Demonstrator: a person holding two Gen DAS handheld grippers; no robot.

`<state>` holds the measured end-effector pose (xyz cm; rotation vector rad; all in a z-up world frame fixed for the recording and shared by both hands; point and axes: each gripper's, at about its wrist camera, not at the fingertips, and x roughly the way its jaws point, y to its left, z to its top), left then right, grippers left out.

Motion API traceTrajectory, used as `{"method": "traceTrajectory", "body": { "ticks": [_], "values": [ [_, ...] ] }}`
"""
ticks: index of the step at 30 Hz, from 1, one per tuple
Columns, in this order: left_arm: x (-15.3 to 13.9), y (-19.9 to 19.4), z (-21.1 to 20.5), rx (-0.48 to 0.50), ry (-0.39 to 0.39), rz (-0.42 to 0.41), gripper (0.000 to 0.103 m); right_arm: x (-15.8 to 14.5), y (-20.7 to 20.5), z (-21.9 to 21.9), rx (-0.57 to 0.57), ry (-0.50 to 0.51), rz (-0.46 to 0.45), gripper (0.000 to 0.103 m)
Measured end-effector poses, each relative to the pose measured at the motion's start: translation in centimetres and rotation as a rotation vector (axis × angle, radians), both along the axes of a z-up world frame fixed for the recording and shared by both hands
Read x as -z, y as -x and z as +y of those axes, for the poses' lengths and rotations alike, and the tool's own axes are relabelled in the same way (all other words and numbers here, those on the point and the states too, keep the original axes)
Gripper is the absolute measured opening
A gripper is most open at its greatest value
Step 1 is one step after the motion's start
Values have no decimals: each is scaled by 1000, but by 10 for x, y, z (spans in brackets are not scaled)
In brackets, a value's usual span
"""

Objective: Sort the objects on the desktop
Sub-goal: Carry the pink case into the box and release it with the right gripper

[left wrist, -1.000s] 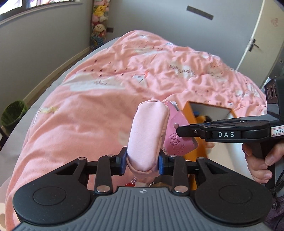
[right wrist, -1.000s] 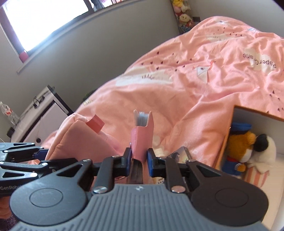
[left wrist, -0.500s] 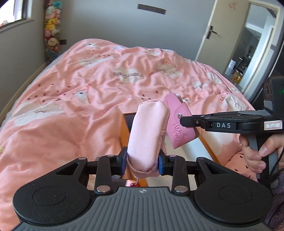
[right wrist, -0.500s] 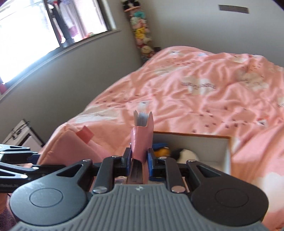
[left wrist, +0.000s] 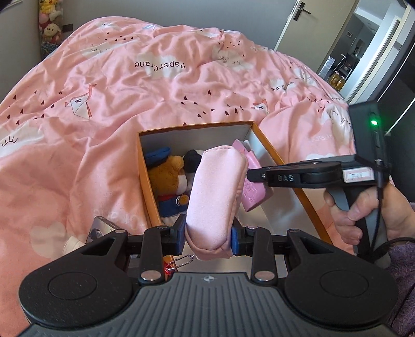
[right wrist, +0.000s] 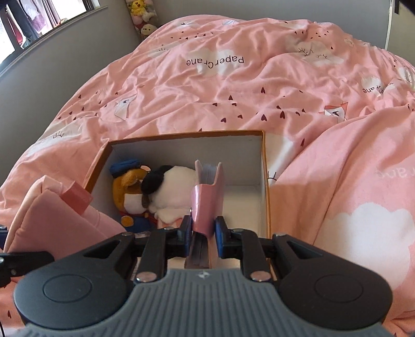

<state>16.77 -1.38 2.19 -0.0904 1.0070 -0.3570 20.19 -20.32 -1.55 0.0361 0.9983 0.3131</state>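
Observation:
My left gripper (left wrist: 208, 239) is shut on a soft light-pink pouch (left wrist: 216, 197), held upright above the near end of an orange box (left wrist: 194, 127) with a white inside. My right gripper (right wrist: 203, 234) is shut on a small pink card holder (right wrist: 207, 204), held over the same box (right wrist: 186, 135); the holder also shows in the left wrist view (left wrist: 253, 189), just right of the pouch. The pouch shows at the left of the right wrist view (right wrist: 52, 220). Inside the box lie a brown plush toy in blue (right wrist: 129, 191) and a white plush toy (right wrist: 173, 194).
The box sits on a bed with a crumpled pink duvet (left wrist: 155, 77). A small dark card-like item (left wrist: 99, 229) lies on the duvet left of the box. Plush toys (left wrist: 50, 23) stand in the far corner. An open door (left wrist: 363, 46) is at the far right.
Both grippers have tilted down and moved over the box, keeping their loads. The box and the toys inside have come fully into view below them.

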Motion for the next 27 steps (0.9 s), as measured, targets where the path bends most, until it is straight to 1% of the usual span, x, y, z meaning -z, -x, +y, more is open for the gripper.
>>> {"method": "traceTrajectory", "body": {
  "ticks": [5, 8, 10, 13, 16, 17, 18, 21, 22, 24, 27],
  "values": [
    [1, -6, 2, -1, 9, 2, 37, 14, -19, 11, 10, 52, 24, 20],
    [2, -10, 4, -3, 7, 1, 37, 17, -20, 21, -1, 166, -17, 20],
    [3, -12, 6, -3, 13, 2, 37, 20, -22, 25, -4, 224, -30, 20],
    [5, -15, 8, -6, 24, 5, 37, 25, -27, 29, -19, 250, -15, 20],
    [6, -16, 12, -13, 29, 8, 37, 29, -29, 36, -37, 285, -22, 21],
    [7, -16, 13, -16, 31, 9, 37, 28, -29, 36, -42, 279, -25, 21],
    [7, -15, 15, -18, 32, 9, 37, 28, -30, 36, -49, 252, -13, 21],
    [7, -15, 18, -23, 37, 8, 37, 28, -33, 33, -58, 158, 60, 22],
    [7, -15, 19, -24, 38, 9, 37, 28, -32, 34, -64, 151, 62, 22],
    [7, -15, 19, -25, 41, 9, 37, 26, -28, 37, -69, 168, 46, 22],
    [7, -15, 20, -25, 43, 9, 37, 21, -27, 35, -67, 131, 53, 22]
  ]
}}
